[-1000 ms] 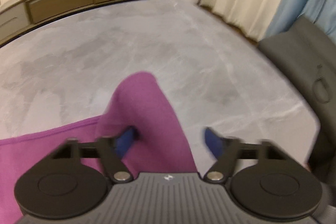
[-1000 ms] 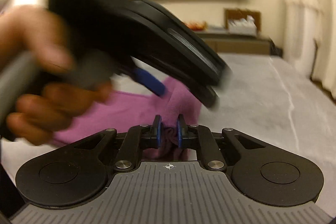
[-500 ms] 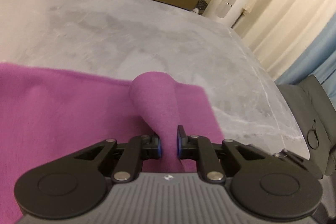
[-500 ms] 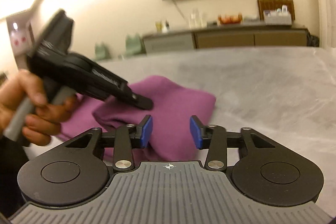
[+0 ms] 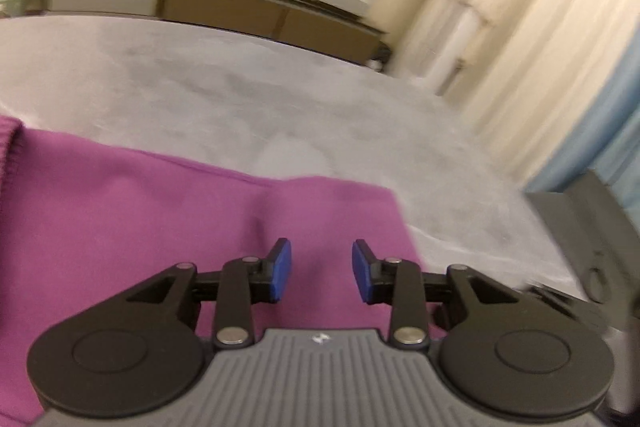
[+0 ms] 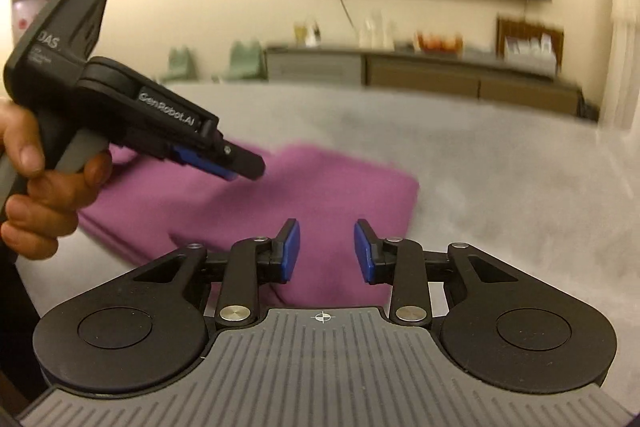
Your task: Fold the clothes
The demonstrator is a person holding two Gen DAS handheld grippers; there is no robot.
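A purple garment (image 5: 160, 211) lies folded flat on the grey marbled table (image 5: 240, 99). My left gripper (image 5: 321, 273) is open and empty, just above the garment near its right edge. My right gripper (image 6: 326, 253) is open and empty over the near corner of the garment (image 6: 304, 187). The left gripper also shows in the right wrist view (image 6: 224, 167), held by a hand above the garment's left part.
A long sideboard (image 5: 224, 3) with bottles and a basket stands beyond the table. Curtains (image 5: 520, 47) hang at the right. A dark grey chair (image 5: 592, 235) stands off the table's right edge.
The left gripper was shut on a raised fold of the garment half a second ago and has let it go; the garment now lies flat. The right gripper opened earlier and has opened wider.
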